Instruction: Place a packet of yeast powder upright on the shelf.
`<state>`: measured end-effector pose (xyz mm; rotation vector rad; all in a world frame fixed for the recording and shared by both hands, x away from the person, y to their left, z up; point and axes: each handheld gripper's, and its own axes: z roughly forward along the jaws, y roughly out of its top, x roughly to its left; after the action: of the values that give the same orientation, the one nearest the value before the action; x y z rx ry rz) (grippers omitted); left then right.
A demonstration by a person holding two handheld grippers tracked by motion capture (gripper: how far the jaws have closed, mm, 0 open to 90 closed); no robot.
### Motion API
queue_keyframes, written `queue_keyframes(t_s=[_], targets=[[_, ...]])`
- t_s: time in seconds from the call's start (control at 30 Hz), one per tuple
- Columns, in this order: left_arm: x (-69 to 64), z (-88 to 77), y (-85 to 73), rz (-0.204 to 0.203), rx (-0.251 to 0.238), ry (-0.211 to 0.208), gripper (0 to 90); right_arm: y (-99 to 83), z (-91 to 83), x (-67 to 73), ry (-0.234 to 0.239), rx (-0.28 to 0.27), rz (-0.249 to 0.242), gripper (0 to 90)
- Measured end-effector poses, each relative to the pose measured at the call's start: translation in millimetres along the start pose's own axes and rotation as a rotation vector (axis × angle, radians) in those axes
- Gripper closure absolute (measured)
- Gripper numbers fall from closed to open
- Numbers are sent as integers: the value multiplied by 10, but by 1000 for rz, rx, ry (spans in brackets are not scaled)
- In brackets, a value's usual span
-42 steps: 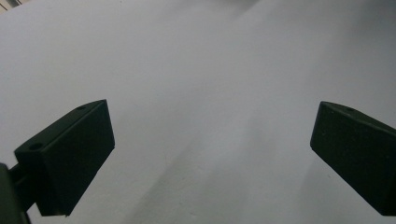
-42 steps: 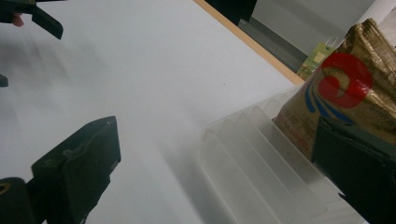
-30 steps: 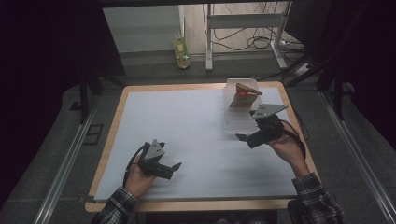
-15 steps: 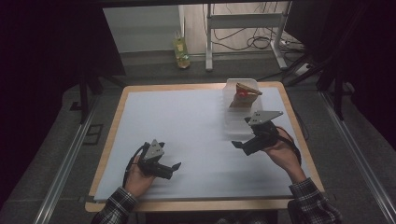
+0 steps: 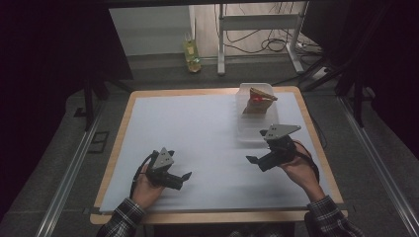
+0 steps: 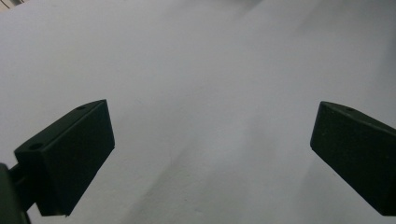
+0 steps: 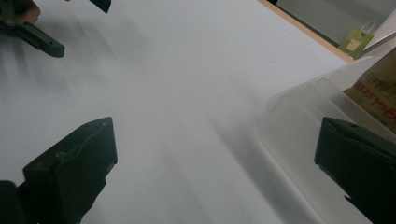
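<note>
Up top first, high view: left claw (image 5: 182, 177) sits low near the front-left of the desk (image 5: 197, 133), jaws apart, nothing between them, held in the left hand (image 5: 146, 185). Right claw (image 5: 254, 159) is held by the right hand (image 5: 296, 165) toward the right side, jaws spread and empty, grey three-cornered plate on top. Desk has a wooden rim w/ a smooth white sheet over it. At the far right sits a clear plastic tub (image 5: 257, 118) w/ a brown cardboard box (image 5: 257, 101) in it, red mark on the box, flap tilted up.

Left claw view: two matte black blocky jaws wide apart, holding nothing, over plain white sheet (image 6: 201, 93).

Right claw view: jaws wide apart, empty. Translucent tub (image 7: 299, 126) w/ rounded corners just ahead on the right; box (image 7: 378, 93) w/ red print inside, lettering too blurred to read. Other claw (image 7: 70, 25) far off, top left. Yellow-green bag (image 7: 356, 39), prob. paper, beyond the desk edge.
</note>
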<state>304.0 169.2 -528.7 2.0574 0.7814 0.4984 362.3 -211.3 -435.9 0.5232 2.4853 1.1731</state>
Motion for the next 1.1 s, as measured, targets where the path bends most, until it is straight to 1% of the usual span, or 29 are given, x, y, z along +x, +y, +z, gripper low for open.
queue_keyframes(t_s=[0.2,0.33,0.63,0.83,1.03,1.1], targets=[[-8,0,1,-6,-4,0,0,-61,-26,48,13,-20,-3,0],[-10,1,2,-4,-3,1,0,-106,-40,62,13,-20,3,0],[-15,3,3,-2,-2,-3,0,-219,-64,94,18,-29,36,0],[-16,6,3,2,2,-7,0,-305,-48,122,24,-35,62,0],[-17,9,1,5,6,-9,0,-377,-19,149,18,-32,71,0],[-18,10,1,6,6,-9,0,-391,-15,160,9,-28,69,0]])
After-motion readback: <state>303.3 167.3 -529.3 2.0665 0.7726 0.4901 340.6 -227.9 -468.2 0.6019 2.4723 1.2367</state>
